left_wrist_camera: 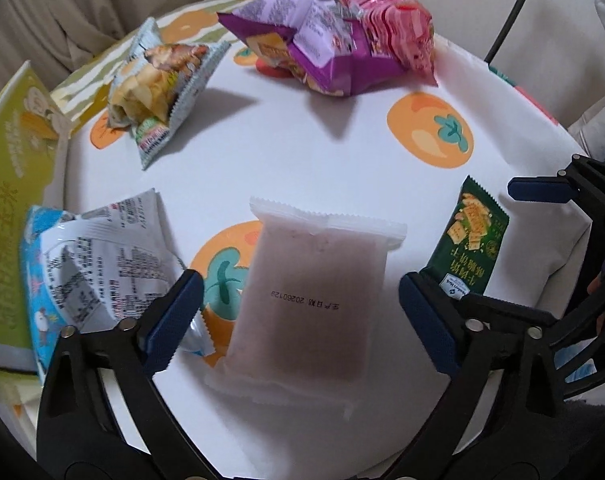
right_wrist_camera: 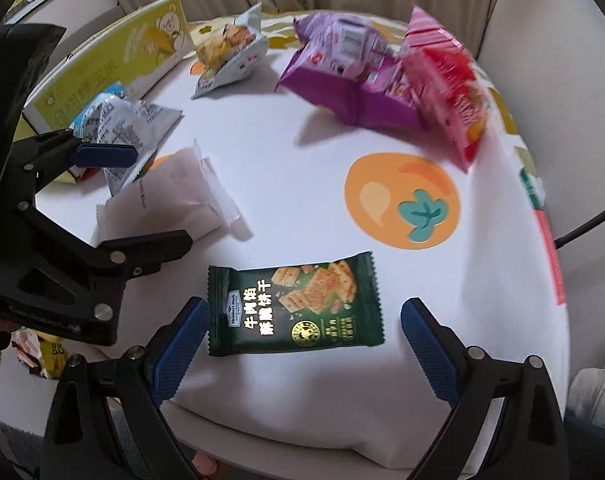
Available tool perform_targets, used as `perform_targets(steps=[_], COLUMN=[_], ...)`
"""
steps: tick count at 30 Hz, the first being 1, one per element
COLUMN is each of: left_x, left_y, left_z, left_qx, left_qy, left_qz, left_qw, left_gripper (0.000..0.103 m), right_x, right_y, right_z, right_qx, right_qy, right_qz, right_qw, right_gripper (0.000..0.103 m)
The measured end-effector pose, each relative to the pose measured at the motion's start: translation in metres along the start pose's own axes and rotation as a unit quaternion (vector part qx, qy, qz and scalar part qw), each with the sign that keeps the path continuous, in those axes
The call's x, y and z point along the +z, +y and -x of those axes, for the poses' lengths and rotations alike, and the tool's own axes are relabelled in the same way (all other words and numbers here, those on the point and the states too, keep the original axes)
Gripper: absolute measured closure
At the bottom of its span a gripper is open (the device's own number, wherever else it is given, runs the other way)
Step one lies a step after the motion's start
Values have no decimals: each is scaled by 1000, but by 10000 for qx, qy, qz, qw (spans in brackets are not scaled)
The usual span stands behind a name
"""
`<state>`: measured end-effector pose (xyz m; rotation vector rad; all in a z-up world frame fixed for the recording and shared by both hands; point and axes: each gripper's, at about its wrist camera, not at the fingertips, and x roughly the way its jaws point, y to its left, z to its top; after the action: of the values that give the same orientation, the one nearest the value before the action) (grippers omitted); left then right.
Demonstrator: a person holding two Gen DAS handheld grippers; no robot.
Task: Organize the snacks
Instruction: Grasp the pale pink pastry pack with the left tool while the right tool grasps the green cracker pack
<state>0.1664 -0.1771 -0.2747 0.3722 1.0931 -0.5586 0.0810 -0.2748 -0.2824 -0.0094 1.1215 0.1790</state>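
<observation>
My left gripper [left_wrist_camera: 300, 320] is open, its fingers on either side of a frosted white snack packet [left_wrist_camera: 310, 292] lying flat on the table. My right gripper [right_wrist_camera: 302, 344] is open around a dark green cracker packet [right_wrist_camera: 298, 304], which also shows in the left wrist view [left_wrist_camera: 468, 240]. The white packet shows in the right wrist view [right_wrist_camera: 170, 200], with the left gripper [right_wrist_camera: 114, 196] around it. A blue-and-white bag [left_wrist_camera: 90, 264] lies left. A pale blue snack bag [left_wrist_camera: 158, 88], a purple bag [left_wrist_camera: 314, 44] and a pink bag [left_wrist_camera: 394, 28] lie farther back.
A yellow-green box [left_wrist_camera: 6, 216] stands at the table's left edge; it also shows in the right wrist view [right_wrist_camera: 114, 60]. The tablecloth [left_wrist_camera: 430, 132] is white with orange fruit prints. Curtains hang behind. A black cable [left_wrist_camera: 514, 8] runs at the far right.
</observation>
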Motion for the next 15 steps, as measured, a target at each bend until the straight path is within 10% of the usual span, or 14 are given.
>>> perform_targets(steps=[11,15], left_x=[-13,-13], left_y=[-2,-1], left_z=[-17,-12], left_qx=[-116,-162], left_qy=[193,98], left_qz=[35,-16], left_qw=[9997,9998], left_gripper=[16,38], right_x=[1,1], right_y=[5,5], right_z=[-18,-21], right_qx=[-11,-19], right_qy=[312,343], right_qz=[113,108], right_qw=[9994,9994], right_gripper=[8,8])
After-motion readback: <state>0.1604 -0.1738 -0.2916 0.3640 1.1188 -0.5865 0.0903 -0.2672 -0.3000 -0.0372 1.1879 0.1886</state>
